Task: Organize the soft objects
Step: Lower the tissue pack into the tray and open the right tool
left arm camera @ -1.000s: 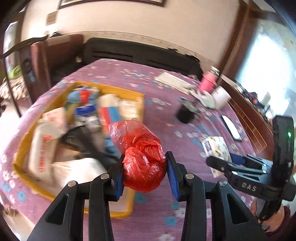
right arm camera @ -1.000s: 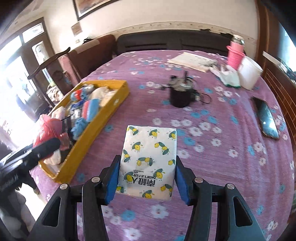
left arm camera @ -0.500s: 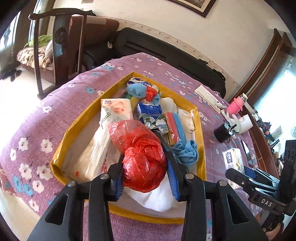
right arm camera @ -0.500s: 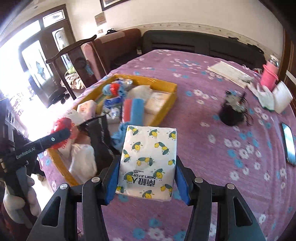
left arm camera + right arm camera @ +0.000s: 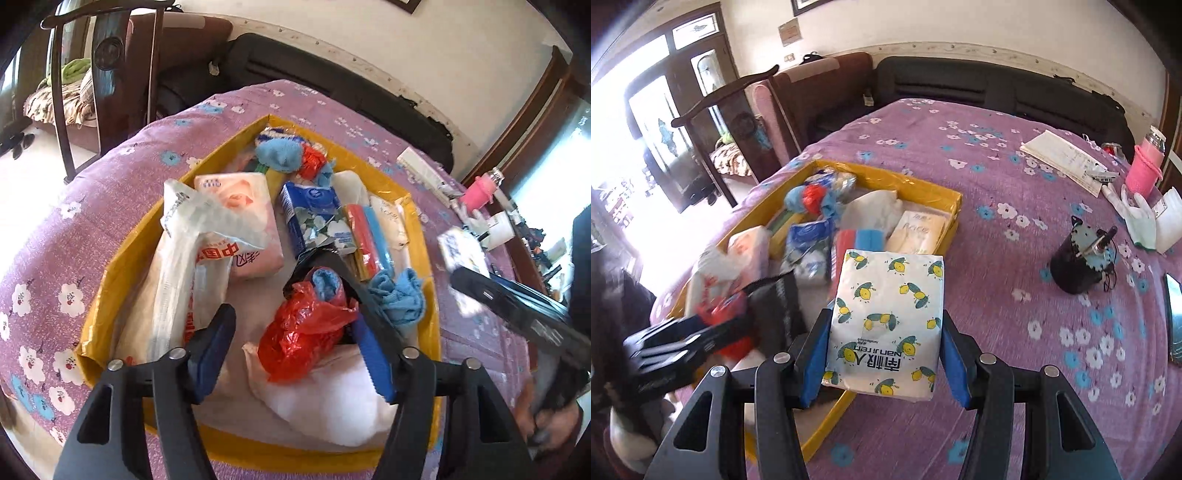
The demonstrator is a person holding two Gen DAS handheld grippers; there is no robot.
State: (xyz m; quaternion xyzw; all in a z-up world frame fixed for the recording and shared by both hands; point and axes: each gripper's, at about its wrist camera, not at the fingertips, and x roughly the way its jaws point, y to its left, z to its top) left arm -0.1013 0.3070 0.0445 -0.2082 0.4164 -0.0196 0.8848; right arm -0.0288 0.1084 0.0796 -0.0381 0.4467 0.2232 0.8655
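My left gripper (image 5: 291,347) is open above the near end of the yellow tray (image 5: 125,247). The red plastic bag (image 5: 303,332) lies loose in the tray between the fingers, against the right finger. The tray holds tissue packs, a white plastic bag (image 5: 184,266), blue cloths (image 5: 397,295) and a black pouch. My right gripper (image 5: 882,354) is shut on a white tissue pack with lemon print (image 5: 886,317) and holds it above the tray's near right corner (image 5: 827,428). The left gripper (image 5: 679,347) shows blurred in the right wrist view.
The tray sits on a purple flowered cloth (image 5: 1015,206). To the right stand a black motor (image 5: 1078,262), a pink bottle (image 5: 1145,162), papers (image 5: 1063,158), a white glove (image 5: 1137,214) and a phone (image 5: 1174,317). Dark chairs (image 5: 107,66) stand beyond the table.
My left gripper has opened and let the red bag drop into the tray. My right gripper has carried the lemon tissue pack left, over the tray's edge.
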